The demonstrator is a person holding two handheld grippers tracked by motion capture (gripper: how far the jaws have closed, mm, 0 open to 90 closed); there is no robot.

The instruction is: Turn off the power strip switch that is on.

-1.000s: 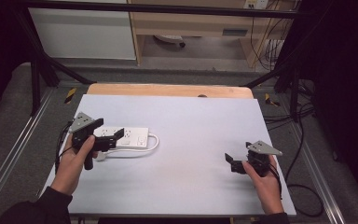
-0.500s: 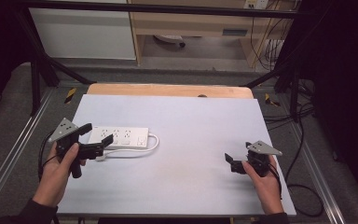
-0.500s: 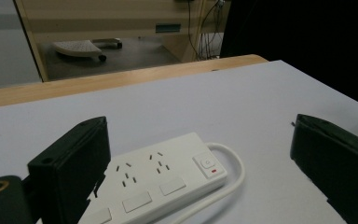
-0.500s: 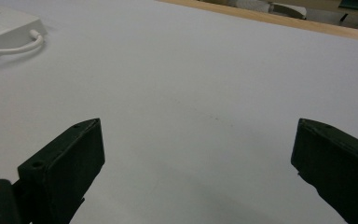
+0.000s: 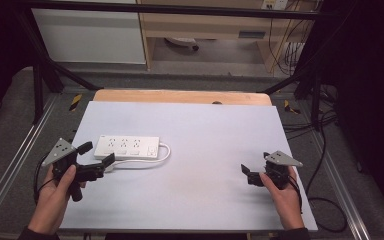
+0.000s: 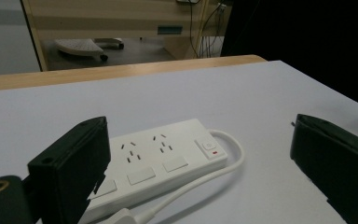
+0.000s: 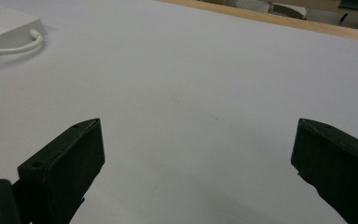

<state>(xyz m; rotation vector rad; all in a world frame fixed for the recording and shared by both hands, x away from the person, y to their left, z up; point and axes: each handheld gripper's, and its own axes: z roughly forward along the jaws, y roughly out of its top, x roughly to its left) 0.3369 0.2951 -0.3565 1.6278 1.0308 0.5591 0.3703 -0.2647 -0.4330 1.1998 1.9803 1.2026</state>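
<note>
The left gripper (image 5: 99, 154) is hovering with its jaws spread wide and nothing between them, just beside the near-left end of the power strip (image 5: 127, 147). In the left gripper view the power strip (image 6: 161, 164) is lying flat between and beyond the two black jaws, its switch end pointing away, with its white cord (image 6: 200, 182) looping back from that end along the near side toward the plug (image 6: 116, 217). The right gripper (image 5: 245, 172) is resting well apart from the power strip, toward the right edge of the table, its jaws also gaping and holding nothing.

The work seems to be about taking hold of the power strip or its plug. To do that well, the left gripper is probably needing to come down level, straddling the narrow width of the power strip or the plug squarely, and closing only once both jaws are flanking it, so the smooth plastic is not slipping or swinging on the cord.

The power strip is sitting on a pale, bare table (image 5: 205, 130) with a wooden strip along its far edge. Beyond the power strip, a light wood cabinet (image 5: 205, 22) and cables are standing in a dim room.
</note>
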